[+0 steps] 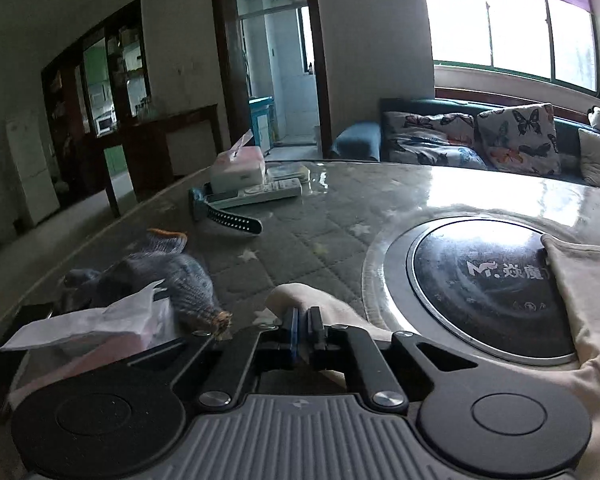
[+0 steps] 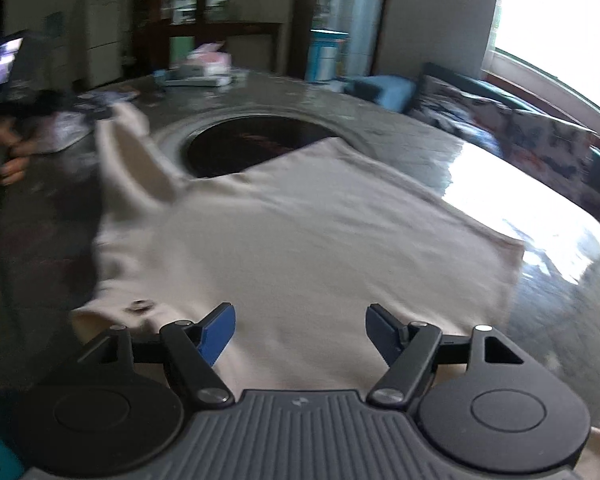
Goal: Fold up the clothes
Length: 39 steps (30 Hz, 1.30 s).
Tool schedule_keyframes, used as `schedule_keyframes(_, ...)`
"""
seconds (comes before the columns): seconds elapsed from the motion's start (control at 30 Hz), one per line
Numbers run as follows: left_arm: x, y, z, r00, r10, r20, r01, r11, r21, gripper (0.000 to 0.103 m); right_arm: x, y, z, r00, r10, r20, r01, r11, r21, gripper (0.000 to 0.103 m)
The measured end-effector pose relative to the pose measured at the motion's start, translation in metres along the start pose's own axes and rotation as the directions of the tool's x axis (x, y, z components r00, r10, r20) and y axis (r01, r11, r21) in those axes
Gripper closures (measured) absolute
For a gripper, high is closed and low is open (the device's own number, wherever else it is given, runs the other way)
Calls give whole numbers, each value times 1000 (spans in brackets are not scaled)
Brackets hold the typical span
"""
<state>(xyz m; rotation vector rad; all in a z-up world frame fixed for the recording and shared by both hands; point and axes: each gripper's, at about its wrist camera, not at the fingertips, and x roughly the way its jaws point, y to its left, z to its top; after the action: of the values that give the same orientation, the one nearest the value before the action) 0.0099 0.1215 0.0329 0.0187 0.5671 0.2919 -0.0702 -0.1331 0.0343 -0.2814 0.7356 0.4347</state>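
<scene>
The cream shirt [image 2: 300,232] lies spread over the table [image 2: 480,152] ahead of the right tool [image 2: 300,330], part of it covering the round black hotplate [image 2: 256,144]. The left tool [image 1: 305,330] is clenched on a sleeve edge, so it should lift and carry that edge inward over the body. The right tool, spread wide with nothing held, is best lowered onto the near hem to pin it.

White logo "M" with Chinese characters, seemingly "炎魔", on black round glass cooktop [image 1: 488,280] set into table [image 1: 308,216]; last character cut off by cream garment [image 1: 584,280]. Small white symbols lower on same glass, too small to read. Remote control [image 1: 256,194] buttons illegible. Nothing readable in blurred right wrist view.
</scene>
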Motion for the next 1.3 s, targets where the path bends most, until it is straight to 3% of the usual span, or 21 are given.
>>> schedule_keyframes(0.07, 3, 1, 0, 1000, 21, -10, -21, 1000, -8, 79, 2, 8, -2, 1000, 27, -15, -28, 999, -35, 29)
schedule_keyframes(0.13, 5, 2, 0, 999, 41, -20, -41, 999, -16, 55, 0, 17, -5, 998, 54, -24, -56, 995, -80, 29)
schedule_keyframes(0.17, 7, 3, 0, 998, 51, -25, -52, 998, -20, 54, -2, 19, -5, 998, 64, -25, -66, 994, -88, 29)
schedule_keyframes(0.3, -5, -2, 3, 999, -47, 0, 47, 999, 5, 56, -9, 20, 0, 995, 102, -21, -104, 990, -92, 29)
schedule_keyframes(0.4, -1, -19, 5, 991, -129, -28, 130, 989, 65, 70, -11, 12, 4, 994, 105, -4, -105, 993, -53, 29)
schedule_keyframes(0.53, 16, -40, 8, 981, -180, -73, 189, 973, 130, 72, -9, 1, 7, 996, 87, 1, -86, 996, -14, 29)
schedule_keyframes(0.83, 58, -64, 16, 990, -115, -76, 129, 968, 217, 65, 2, -16, -6, 994, 102, -47, -99, 993, 63, 28)
schedule_keyframes(1.0, 39, -61, 22, 989, -134, -54, 141, 979, 146, 63, -4, -23, -1, 996, 87, -20, -85, 993, 82, 29)
schedule_keyframes(1.03, 30, -62, 22, 985, -166, -55, 172, 976, 135, 63, -4, -26, 0, 996, 87, -12, -85, 992, 98, 29)
schedule_keyframes(1.13, -1, -80, 12, 948, -310, -77, 318, 936, 148, 63, -4, -36, 1, 998, 69, -10, -67, 988, 138, 29)
schedule_keyframes(1.23, -31, -102, -2, 903, -421, -86, 429, 879, 207, 63, -1, -39, -3, 998, 58, -29, -53, 987, 150, 30)
schedule_keyframes(1.3, -50, -117, -14, 856, -506, -103, 515, 820, 252, 63, -5, -36, -5, 997, 67, -31, -62, 989, 131, 30)
